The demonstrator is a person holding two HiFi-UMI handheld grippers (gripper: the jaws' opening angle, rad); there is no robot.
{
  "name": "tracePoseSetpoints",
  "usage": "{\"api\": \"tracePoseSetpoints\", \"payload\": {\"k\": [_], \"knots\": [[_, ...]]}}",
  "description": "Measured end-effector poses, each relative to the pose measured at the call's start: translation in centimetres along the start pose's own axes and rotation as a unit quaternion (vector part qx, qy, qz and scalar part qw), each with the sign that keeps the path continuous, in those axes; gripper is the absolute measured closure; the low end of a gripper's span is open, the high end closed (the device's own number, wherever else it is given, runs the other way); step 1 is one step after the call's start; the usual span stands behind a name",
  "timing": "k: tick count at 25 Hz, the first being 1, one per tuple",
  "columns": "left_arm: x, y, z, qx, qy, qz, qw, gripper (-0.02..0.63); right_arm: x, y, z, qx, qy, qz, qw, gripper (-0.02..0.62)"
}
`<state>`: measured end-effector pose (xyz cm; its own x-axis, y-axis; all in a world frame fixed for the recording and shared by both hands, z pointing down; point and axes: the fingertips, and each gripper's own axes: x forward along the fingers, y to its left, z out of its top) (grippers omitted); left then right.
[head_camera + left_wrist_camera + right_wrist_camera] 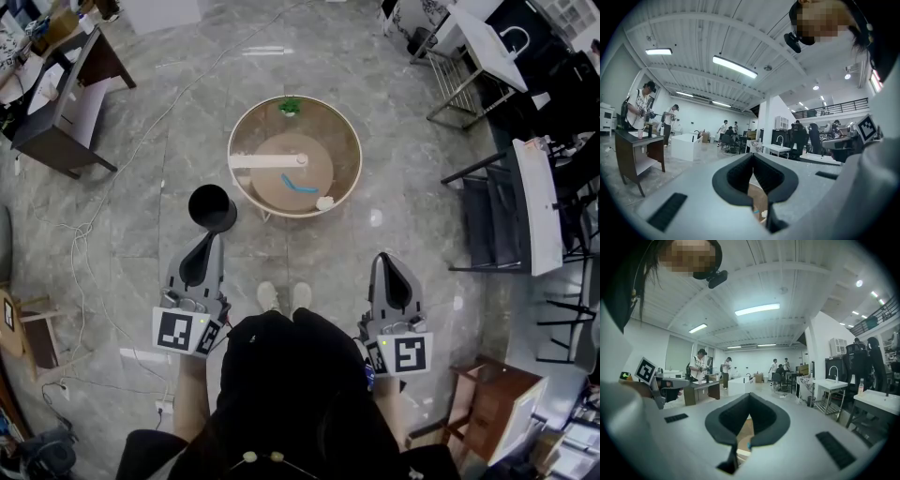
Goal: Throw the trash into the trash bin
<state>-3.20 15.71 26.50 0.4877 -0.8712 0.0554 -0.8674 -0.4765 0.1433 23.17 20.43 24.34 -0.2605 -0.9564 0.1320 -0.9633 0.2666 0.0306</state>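
Trash sits on the round table [328, 127] at the upper centre of your head view, too small to name for sure. You can count three loose pieces: a green piece [291, 107] at the far rim, a blue piece [300, 183] near the middle and a white crumpled piece [325, 202] by the near rim. A pale strip [267, 160] lies across the left of the top; whether it is trash or part of the table cannot be told. Your dark top hides the floor at the lower centre, with only two shoe tips [281, 297] showing. In both gripper views the table is cut down to a brown sliver below the jaws, with a speck of blue in it. Your left gripper [212, 237] has its jaws brought together with nothing between them, its tip just below the single black trash bin [213, 207], which stands on the floor just left of the table. Your right gripper [385, 259] is likewise closed and empty, at the lower right, well apart from the table and the bin. That makes two grippers, one bin and one table.
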Motion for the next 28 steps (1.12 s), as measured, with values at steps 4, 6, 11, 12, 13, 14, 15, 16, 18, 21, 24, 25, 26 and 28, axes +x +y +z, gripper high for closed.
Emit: {"api": "tracePoseSetpoints", "payload": {"k": [4, 6, 11, 12, 13, 14, 15, 16, 18, 21, 24, 25, 26, 28], "knots": [[0.0, -0.1, 0.1, 0.001, -0.001, 0.002, 1.0000, 0.601, 0.1, -0.2, -0.1, 0.006, 0.001, 0.001, 1.000, 0.595], [-0.3, -0.1, 0.2, 0.002, -0.001, 0.005, 1.0000, 0.601, 0.2, -0.1, -0.2, 0.005, 0.003, 0.002, 1.000, 0.595], [-1.8, 1.0, 0.3, 0.004, 0.000, 0.017, 0.9998, 0.601, 1.0, 0.6, -1.0, 0.006, 0.011, 0.009, 1.000, 0.594], [-2.1, 1.4, 0.1, 0.003, 0.001, 0.022, 0.9998, 0.601, 1.3, 0.9, -1.5, 0.006, 0.018, 0.015, 1.000, 0.594], [-2.4, 2.0, -0.2, 0.000, 0.002, 0.028, 0.9996, 0.601, 1.6, 1.1, -2.1, 0.010, 0.025, 0.024, 0.999, 0.594], [-2.7, 2.5, -0.6, -0.003, 0.005, 0.034, 0.9994, 0.601, 2.1, 1.4, -2.8, 0.015, 0.034, 0.034, 0.999, 0.594], [-3.0, 3.0, -1.0, -0.005, 0.009, 0.039, 0.9992, 0.601, 2.5, 1.7, -3.6, 0.021, 0.044, 0.043, 0.998, 0.594], [-3.3, 3.4, -1.3, -0.007, 0.013, 0.044, 0.9989, 0.601, 3.0, 1.9, -4.6, 0.022, 0.056, 0.051, 0.997, 0.594], [-4.0, 3.7, -1.9, -0.009, 0.021, 0.052, 0.9984, 0.601, 3.8, 2.1, -6.8, 0.015, 0.088, 0.060, 0.994, 0.594], [-4.2, 4.4, -2.6, -0.013, 0.029, 0.058, 0.9978, 0.601, 5.8, 2.2, -9.8, -0.007, 0.132, 0.077, 0.988, 0.592], [-3.3, 5.9, -3.6, -0.027, 0.037, 0.062, 0.9970, 0.601, 8.8, 2.7, -12.0, -0.035, 0.161, 0.101, 0.981, 0.581], [-2.7, 6.6, -3.9, -0.035, 0.040, 0.066, 0.9964, 0.601, 10.0, 2.9, -12.8, -0.046, 0.171, 0.110, 0.978, 0.560], [-2.0, 7.4, -4.2, -0.044, 0.043, 0.070, 0.9957, 0.601, 11.2, 3.1, -13.5, -0.055, 0.181, 0.119, 0.975, 0.540], [-0.6, 8.8, -4.7, -0.066, 0.048, 0.077, 0.9937, 0.600, 13.7, 3.2, -14.9, -0.062, 0.199, 0.135, 0.969, 0.535]]}}
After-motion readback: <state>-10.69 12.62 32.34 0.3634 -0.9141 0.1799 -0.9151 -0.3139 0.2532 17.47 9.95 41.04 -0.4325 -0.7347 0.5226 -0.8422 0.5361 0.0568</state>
